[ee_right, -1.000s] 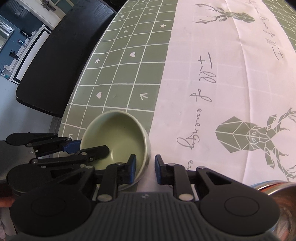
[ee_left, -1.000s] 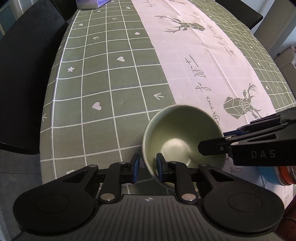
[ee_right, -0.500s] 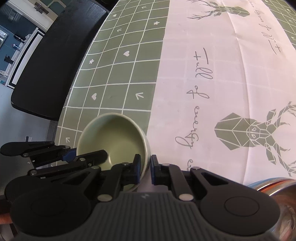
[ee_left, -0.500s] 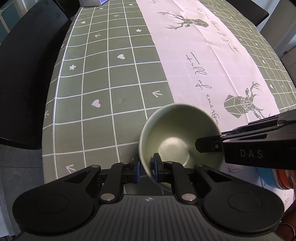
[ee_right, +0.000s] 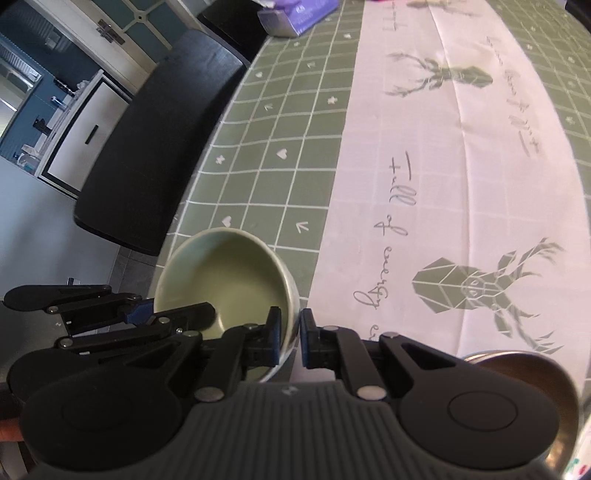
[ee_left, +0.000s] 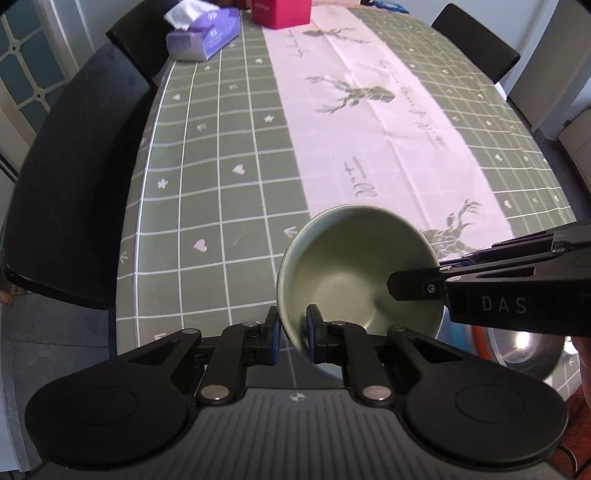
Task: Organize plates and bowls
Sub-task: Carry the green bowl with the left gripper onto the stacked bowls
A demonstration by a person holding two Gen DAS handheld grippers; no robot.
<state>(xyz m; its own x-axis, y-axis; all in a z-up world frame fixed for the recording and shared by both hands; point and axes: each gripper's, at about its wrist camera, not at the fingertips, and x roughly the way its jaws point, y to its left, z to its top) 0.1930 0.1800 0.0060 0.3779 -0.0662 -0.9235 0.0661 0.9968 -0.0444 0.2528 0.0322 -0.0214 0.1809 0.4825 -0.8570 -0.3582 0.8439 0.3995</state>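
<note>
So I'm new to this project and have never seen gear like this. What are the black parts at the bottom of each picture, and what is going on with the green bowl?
There is no robot here. A person holds a two-finger tool in each hand, and each tool has a wide-angle camera looking along its fingers, so each picture shows its own tool at the bottom. In the left tool's view, the left gripper pinches the near rim of the green bowl, and the other tool reaches in from the right. In the right tool's view, the right gripper pinches the bowl's opposite rim. Both are shut on the bowl. Below is a table with a green checked tablecloth. Farther back sit a purple tissue box and a red box. A shiny metal bowl sits nearby.
</note>
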